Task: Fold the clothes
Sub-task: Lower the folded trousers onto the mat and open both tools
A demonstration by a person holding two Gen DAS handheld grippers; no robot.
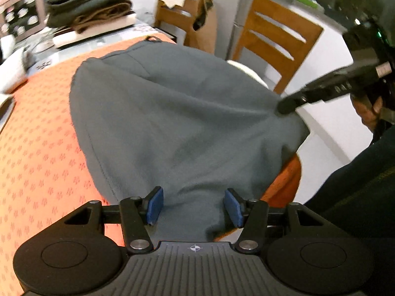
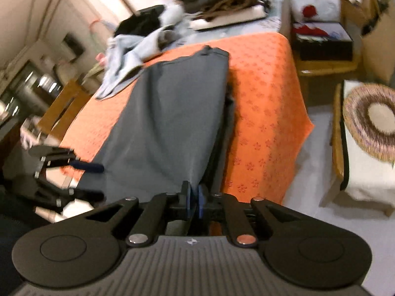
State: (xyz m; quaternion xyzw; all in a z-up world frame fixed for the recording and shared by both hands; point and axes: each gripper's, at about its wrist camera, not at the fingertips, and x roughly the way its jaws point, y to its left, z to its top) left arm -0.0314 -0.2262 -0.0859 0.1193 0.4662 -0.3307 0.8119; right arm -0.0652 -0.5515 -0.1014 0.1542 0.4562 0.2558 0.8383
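Right tongs (image 2: 193, 198) pinching grey garment (image 2: 167, 123) | left tongs (image 1: 193, 206) spread over it | no readable writing

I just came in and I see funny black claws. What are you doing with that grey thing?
A person is folding clothes with a gripper in each hand. A grey garment lies on the orange tablecloth. The right gripper is shut on the garment's near edge. The left gripper is open, with the cloth lying between its blue pads, not pinched yet. A stack of folded clothes waits at the table's far end.
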